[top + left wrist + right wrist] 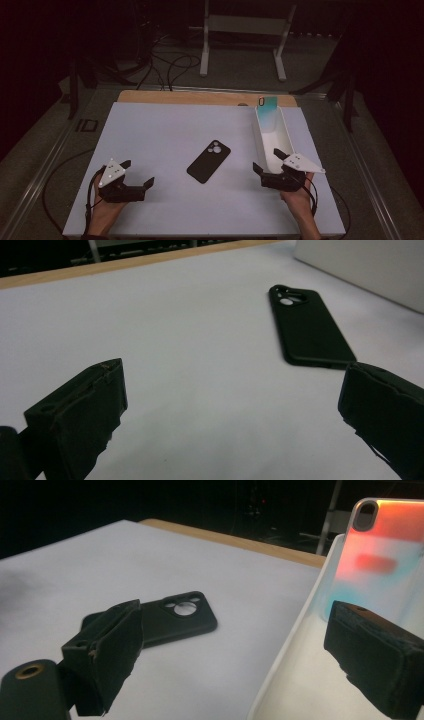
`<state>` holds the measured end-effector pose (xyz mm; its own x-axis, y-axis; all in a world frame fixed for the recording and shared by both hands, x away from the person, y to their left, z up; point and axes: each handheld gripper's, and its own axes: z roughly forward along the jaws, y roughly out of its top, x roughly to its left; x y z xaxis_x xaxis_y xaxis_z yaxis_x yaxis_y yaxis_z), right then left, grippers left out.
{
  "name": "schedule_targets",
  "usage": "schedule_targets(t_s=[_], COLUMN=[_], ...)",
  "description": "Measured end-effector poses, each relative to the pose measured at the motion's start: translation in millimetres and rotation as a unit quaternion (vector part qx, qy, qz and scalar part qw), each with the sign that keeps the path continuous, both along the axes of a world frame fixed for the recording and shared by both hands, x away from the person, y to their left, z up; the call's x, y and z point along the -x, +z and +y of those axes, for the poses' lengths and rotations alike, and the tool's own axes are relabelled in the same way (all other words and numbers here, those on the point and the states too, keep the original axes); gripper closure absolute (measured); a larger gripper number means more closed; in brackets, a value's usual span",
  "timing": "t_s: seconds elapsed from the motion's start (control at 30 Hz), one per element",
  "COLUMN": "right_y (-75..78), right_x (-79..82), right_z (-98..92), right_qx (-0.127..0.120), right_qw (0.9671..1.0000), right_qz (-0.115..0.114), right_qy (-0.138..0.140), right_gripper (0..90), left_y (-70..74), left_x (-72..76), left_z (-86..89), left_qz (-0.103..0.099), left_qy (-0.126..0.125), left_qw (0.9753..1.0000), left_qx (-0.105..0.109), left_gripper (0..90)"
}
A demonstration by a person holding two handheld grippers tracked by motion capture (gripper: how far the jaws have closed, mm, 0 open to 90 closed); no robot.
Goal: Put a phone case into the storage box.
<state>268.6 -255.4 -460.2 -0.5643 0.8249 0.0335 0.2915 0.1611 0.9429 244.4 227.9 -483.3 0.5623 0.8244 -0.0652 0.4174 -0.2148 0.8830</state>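
A long white tray point(287, 137) lies on the right side of the white table point(165, 130), its length running away from the person. Inside it, a shiny phone case point(267, 108) with a teal-to-orange sheen leans upright against the far end; the near part of the tray floor looks bare.

A black phone case point(209, 161) lies flat on the table, camera holes up and pointing toward the far side, roughly midway between the two grippers and a little farther out than both.

The right gripper point(274, 161) has its jaws spread wide at the near end of the tray: one jaw is over the tray floor, the other outside the tray's left wall above the table. It grips nothing.

The left gripper point(139, 173) is low over the table's near left part, jaws wide and empty, well apart from the black case, which lies ahead and to its right.

Both hands come in from the near edge, each gripper aimed forward and slightly inward.
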Motion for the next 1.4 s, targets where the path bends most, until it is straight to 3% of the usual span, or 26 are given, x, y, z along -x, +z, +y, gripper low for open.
schedule_targets(t_s=[0.4,0.57,0.87,1.4], right_y=[-8.4,-8.4,-9.2,-9.1], right_x=[8.1,7.8,6.7,6.3], right_z=[-4.3,-7.7,-7.6,-7.6], right_qx=[-0.012,-0.017,-0.015,-0.017], right_qw=[0.9999,0.9998,0.9999,0.9998], right_qz=[0.003,0.002,0.004,0.006], right_qy=[-0.003,-0.006,-0.005,-0.005], right_gripper=[9.0,8.9,9.0,9.0], left_y=[7.7,9.1,10.3,2.1], left_x=[-0.2,-4.0,-23.7,-53.7], left_z=[-12.5,-22.0,-51.3,-92.3], left_qz=[-0.001,0.003,0.018,0.054], left_qy=[-0.007,-0.013,-0.036,-0.058], left_qw=[0.9999,0.9996,0.9983,0.9953], left_qx=[-0.01,-0.024,-0.042,-0.056], left_gripper=[0.0,0.0,0.0,0.0])
